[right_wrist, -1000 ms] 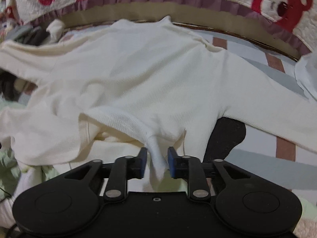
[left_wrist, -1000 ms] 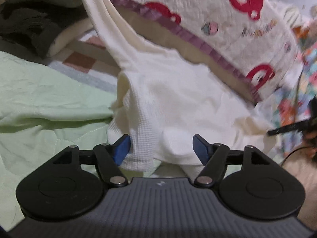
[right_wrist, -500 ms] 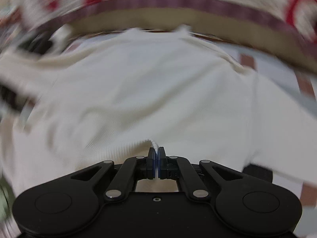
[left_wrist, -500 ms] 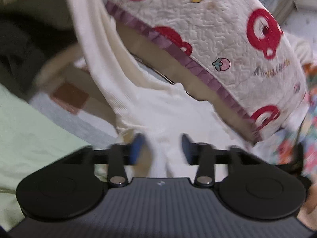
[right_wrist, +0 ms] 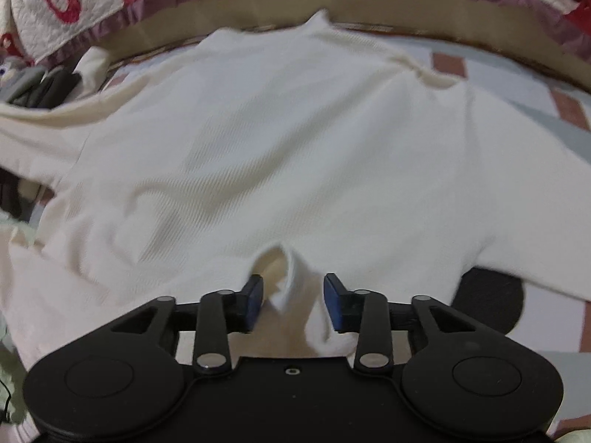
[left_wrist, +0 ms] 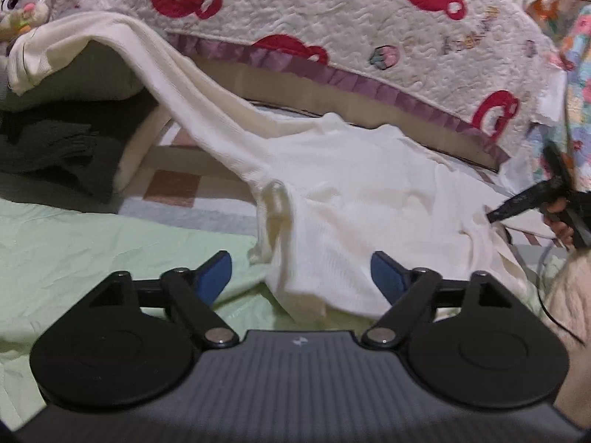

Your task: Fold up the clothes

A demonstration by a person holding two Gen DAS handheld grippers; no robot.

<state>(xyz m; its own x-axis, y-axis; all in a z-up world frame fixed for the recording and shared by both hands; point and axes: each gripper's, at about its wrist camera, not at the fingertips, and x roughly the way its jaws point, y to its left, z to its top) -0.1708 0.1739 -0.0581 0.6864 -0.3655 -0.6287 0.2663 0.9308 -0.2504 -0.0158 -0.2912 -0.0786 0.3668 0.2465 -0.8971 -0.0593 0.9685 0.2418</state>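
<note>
A cream long-sleeved shirt (left_wrist: 354, 199) lies spread on the bed, one sleeve (left_wrist: 122, 40) draped up over a pile at the left. My left gripper (left_wrist: 301, 275) hovers over the shirt's near corner with its jaws opening wide; the cloth lies between them and the pads (left_wrist: 216, 273) are clear of it. The right gripper (right_wrist: 294, 301) is at the shirt's (right_wrist: 280, 140) near hem, jaws opening, with a small raised fold (right_wrist: 288, 277) loose between the pads. In the left wrist view the right gripper (left_wrist: 528, 199) shows at the far right, held by a hand.
A quilt with red bear prints (left_wrist: 369, 26) and a purple frill rises behind the shirt. Dark folded clothes (left_wrist: 62, 151) are stacked at the left, with a plush toy (left_wrist: 22, 3) above. A green sheet (left_wrist: 92, 251) covers the near side. A dark round patch (right_wrist: 487, 295) lies under the right sleeve.
The right gripper was shut on the hem fold half a second ago and has let it go. The left jaws narrowed, then spread wide. The shirt now lies flatter.
</note>
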